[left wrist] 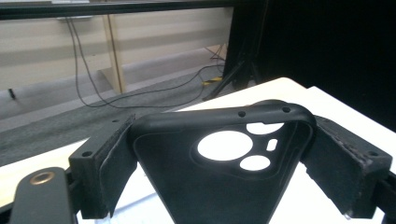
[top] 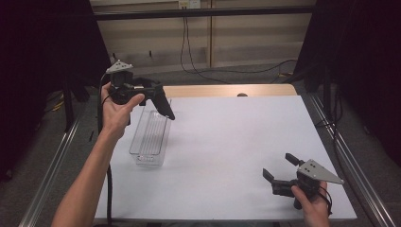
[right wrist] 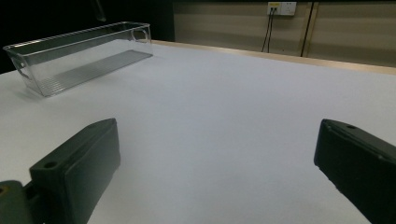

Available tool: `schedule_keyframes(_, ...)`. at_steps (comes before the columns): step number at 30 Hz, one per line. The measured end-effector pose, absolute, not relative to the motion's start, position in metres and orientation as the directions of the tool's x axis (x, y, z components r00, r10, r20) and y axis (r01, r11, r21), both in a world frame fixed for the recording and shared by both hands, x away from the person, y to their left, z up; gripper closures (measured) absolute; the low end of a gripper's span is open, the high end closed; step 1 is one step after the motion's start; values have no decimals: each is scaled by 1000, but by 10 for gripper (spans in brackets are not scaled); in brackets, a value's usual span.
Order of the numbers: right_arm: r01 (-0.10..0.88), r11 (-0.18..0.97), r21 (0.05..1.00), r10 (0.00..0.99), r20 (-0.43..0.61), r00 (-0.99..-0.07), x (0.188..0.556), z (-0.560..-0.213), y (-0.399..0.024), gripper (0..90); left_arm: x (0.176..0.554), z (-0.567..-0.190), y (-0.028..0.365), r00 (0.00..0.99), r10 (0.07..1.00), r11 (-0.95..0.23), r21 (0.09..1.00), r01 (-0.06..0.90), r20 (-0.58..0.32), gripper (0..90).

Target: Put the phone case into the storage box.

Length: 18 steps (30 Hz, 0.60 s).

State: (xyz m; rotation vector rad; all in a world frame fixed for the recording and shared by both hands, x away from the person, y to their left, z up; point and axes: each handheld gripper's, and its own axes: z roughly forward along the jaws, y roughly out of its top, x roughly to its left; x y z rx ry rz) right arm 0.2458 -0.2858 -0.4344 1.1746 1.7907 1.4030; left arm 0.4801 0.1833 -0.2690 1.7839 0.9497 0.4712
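Your left gripper (left wrist: 224,163) has its two black jaws closed against the sides of a black phone case (left wrist: 219,186), one padded jaw pressing each long edge. You are looking into the case's hollow inner face, with its top edge farthest from you. Three round camera cut-outs and one small slot sit near that top edge, and the white table (left wrist: 327,102) shows through them. Beyond the case, the table's pale wooden edge gives way to grey floor, where dark cables (left wrist: 140,93) trail toward a light wall.
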Motion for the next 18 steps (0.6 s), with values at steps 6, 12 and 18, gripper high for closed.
schedule_keyframes(6,290,65,955,889,76,-452,245,-434,-285,0,488,-269,187,588,801,-159,906,392,-114,141)
schedule_keyframes(12,288,66,955,890,74,-450,246,-435,-286,0,494,-270,190,569,815,-150,906,397,-114,141)
schedule_keyframes(18,289,67,955,890,74,-451,245,-435,-286,0,500,-272,188,559,823,-155,909,386,-97,141)
